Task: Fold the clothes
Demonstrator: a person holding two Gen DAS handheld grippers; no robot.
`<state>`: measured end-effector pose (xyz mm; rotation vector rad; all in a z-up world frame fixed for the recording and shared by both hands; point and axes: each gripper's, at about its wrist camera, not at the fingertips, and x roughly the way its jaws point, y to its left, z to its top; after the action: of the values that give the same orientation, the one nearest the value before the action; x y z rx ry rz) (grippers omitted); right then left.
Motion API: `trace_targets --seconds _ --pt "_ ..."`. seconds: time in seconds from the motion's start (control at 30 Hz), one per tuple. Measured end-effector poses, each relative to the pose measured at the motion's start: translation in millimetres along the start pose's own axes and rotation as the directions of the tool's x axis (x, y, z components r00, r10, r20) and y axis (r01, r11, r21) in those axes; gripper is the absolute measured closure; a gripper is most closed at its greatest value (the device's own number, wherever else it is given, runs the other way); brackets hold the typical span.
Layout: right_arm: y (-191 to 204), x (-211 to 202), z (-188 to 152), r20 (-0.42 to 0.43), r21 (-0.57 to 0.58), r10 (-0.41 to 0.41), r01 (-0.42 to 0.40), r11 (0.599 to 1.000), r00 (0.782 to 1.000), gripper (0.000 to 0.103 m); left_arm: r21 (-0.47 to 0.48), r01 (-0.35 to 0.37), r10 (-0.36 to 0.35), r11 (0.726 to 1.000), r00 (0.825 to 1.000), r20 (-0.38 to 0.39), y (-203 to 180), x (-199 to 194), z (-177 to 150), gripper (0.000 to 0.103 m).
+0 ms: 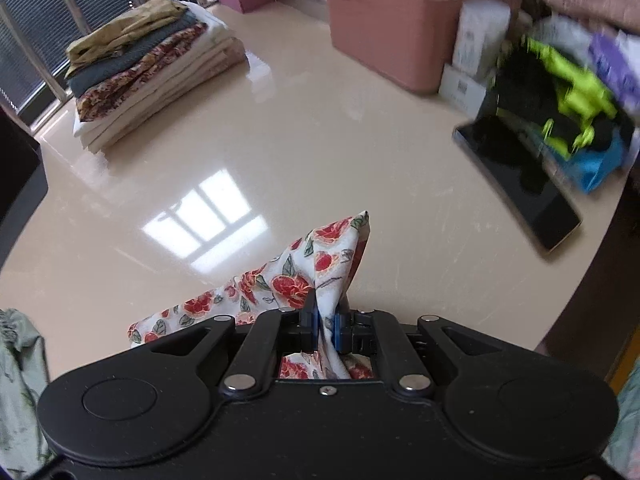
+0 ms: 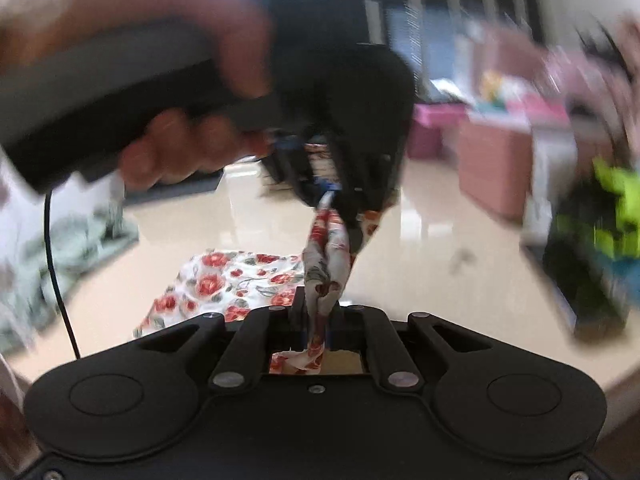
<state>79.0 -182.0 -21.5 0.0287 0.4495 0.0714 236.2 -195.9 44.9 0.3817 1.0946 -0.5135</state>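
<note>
Here, from the left wrist: the left gripper (image 1: 326, 320) had its jaws pressed together on a fold of the floral cloth (image 1: 304, 276). The cloth rose in a peak past the fingertips and trailed left onto the cream table (image 1: 280, 148). A stack of folded clothes (image 1: 152, 68) sat well apart, far left.

From the right wrist, blurred: the right gripper (image 2: 318, 312) pinched a bunched strip of the same cloth between closed jaws. The strip ran up to the other gripper, held in a hand (image 2: 180, 152). The rest lay flat on the table, left of the jaws.
</note>
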Motion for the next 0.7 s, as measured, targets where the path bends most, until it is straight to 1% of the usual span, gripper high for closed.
trace_targets --seconds 0.07,0.13,0.23,0.33,0.5,0.6,0.7 --pt "16 0 7 0.002 -0.112 -0.008 0.008 0.994 1.0 0.096 -0.038 0.055 -0.053 0.998 0.998 0.036 15 -9 -3 0.096" --pt "32 0 12 0.008 -0.207 -0.009 0.011 0.978 1.0 0.096 -0.066 0.095 -0.09 0.993 0.993 0.072 28 -16 -8 0.096" --pt "50 4 18 0.003 -0.309 -0.009 0.009 0.951 1.0 0.096 -0.123 0.149 -0.134 0.981 0.984 0.121 56 -23 -17 0.096" --pt "67 13 21 -0.016 -0.389 -0.009 0.002 0.921 1.0 0.096 -0.193 0.206 -0.176 0.959 0.971 0.162 87 -24 -28 0.096" --pt "91 28 19 -0.048 -0.473 -0.007 -0.016 0.881 0.999 0.096 -0.298 0.309 -0.245 0.903 0.941 0.232 136 -14 -50 0.096" --pt "99 39 15 -0.069 -0.52 -0.018 -0.021 0.854 0.997 0.096 -0.341 0.356 -0.273 0.87 0.924 0.267 160 -3 -64 0.095" --pt "108 50 9 -0.103 -0.556 -0.029 -0.034 0.83 0.994 0.096 -0.394 0.403 -0.3 0.826 0.906 0.297 182 12 -79 0.095"
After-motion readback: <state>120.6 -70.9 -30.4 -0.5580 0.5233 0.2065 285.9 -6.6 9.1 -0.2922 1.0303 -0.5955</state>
